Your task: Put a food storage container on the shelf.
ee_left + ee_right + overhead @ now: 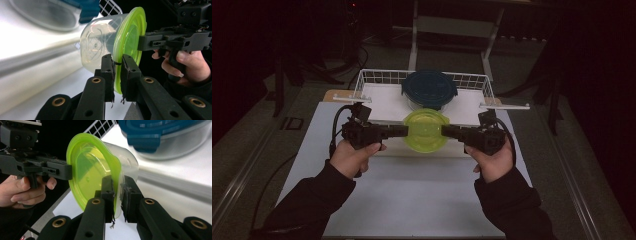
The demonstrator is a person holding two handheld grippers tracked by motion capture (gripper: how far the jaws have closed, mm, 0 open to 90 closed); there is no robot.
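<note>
A: Left claw (403, 131) clamped on green lid (426, 129) rim of clear tub (100, 42), held above tabletop (412, 195) before wire basket (377, 77).

B: Right claw (446, 131) pinching opp. rim. Prob. light, thin, flexy, slick; grip at rim.

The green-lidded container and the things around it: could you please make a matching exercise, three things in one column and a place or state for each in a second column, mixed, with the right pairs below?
Things:
1. green-lidded container
2. blue-lidded container
3. wire basket

Places or states:
A. stands at the far edge of the table
B. sits inside the basket
C. gripped at its rim from both sides by the left tongs and the right tongs

Pairs: 1-C, 2-B, 3-A
</note>
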